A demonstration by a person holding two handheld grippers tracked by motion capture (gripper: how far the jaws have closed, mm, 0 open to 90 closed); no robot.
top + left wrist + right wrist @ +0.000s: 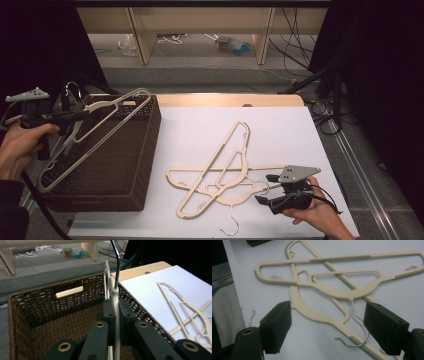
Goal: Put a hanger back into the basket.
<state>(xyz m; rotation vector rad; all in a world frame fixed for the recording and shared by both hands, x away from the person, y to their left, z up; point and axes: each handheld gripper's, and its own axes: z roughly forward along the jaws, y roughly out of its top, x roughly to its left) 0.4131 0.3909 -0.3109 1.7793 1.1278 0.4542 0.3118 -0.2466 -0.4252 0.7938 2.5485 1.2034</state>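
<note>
Hangers counted: three, all cream plastic with metal hooks. One held hanger (95, 131) clamped between the pads of the left gripper (80, 116), jaws drawn together on the neck just below the hook; body of it slanting down from the jaws over the open top of the basket (127, 165), lower end reaching toward the basket's near left corner. In the left gripper view, same hanger (115, 296) seen edge-on between the two pads, wire hook rising straight ahead of the jaws, basket interior (50, 315) directly beneath and beyond them. Baskets counted: one, dark brown wicker, standing at the table's left edge. Two loose hangers lying crossed on the white table surface (280, 130), well apart from the left gripper and just beside the right gripper (266, 189): one long hanger (220, 160) lying diagonal, one flat hanger (210, 172) lying crosswise and overlapping it. Right gripper resting low near the table's front edge, jaws standing wide apart, nothing between the pads. In the right gripper view, right gripper (328, 325) facing the crossing point of both hangers; the wire hook (359, 325) of one hanger lying in the gap between the jaws, touching neither pad. Grippers counted: two, one per hand.
</note>
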